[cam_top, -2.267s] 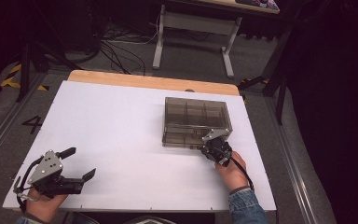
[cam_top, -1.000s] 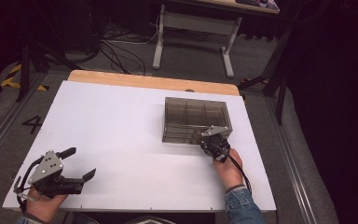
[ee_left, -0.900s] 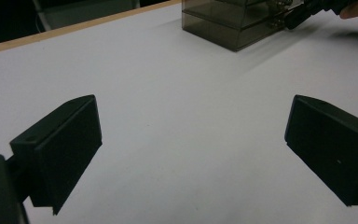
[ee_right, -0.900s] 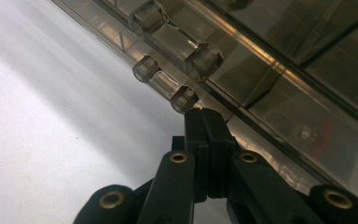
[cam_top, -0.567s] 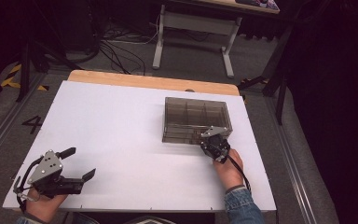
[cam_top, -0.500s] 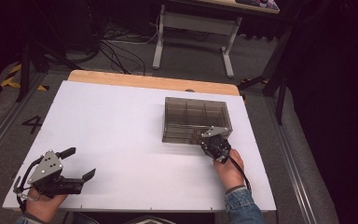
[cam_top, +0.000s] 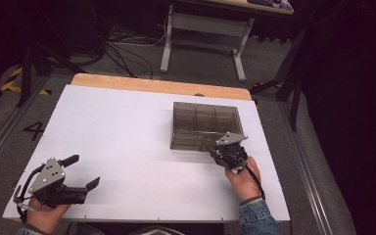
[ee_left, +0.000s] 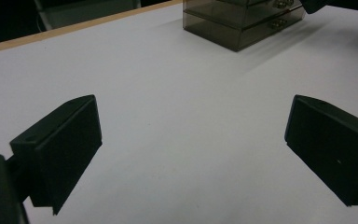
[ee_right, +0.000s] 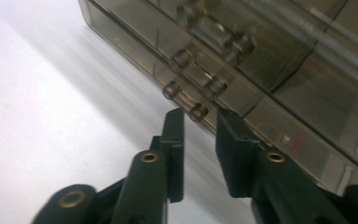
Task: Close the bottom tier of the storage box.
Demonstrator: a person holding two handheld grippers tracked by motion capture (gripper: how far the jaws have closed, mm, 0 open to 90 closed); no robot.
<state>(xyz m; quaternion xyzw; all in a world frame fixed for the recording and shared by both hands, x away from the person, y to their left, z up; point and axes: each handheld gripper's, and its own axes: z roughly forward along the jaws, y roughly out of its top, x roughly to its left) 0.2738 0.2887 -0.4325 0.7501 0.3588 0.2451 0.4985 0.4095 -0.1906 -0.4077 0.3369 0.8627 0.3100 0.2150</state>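
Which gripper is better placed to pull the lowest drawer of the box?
The right gripper: its nearly closed jaws sit at the lowest drawer's handle on the smoky box. The left gripper hangs open, far across the table.

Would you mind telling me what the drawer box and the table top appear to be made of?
The drawer box looks like smoke-tinted clear plastic, glossy: its dividers show through the walls and the front catches reflections. The table top seems a matte white sheet, perhaps laminate, over a wood-coloured board at its far edge.
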